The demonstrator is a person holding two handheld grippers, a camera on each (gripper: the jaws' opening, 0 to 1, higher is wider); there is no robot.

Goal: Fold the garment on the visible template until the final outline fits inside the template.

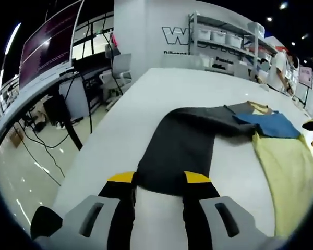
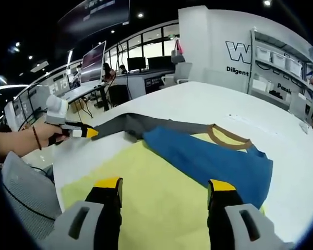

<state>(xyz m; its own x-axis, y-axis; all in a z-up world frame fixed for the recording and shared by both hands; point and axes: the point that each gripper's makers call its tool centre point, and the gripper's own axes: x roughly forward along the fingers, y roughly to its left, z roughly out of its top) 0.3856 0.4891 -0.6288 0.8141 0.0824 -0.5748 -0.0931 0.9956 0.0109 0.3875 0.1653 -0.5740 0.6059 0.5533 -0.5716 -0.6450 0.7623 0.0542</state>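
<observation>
On the white table the garment lay part dark grey, part blue, over the yellow template. The left gripper pinched the grey hem. The right gripper hovered open; its view caught the tan collar.
</observation>
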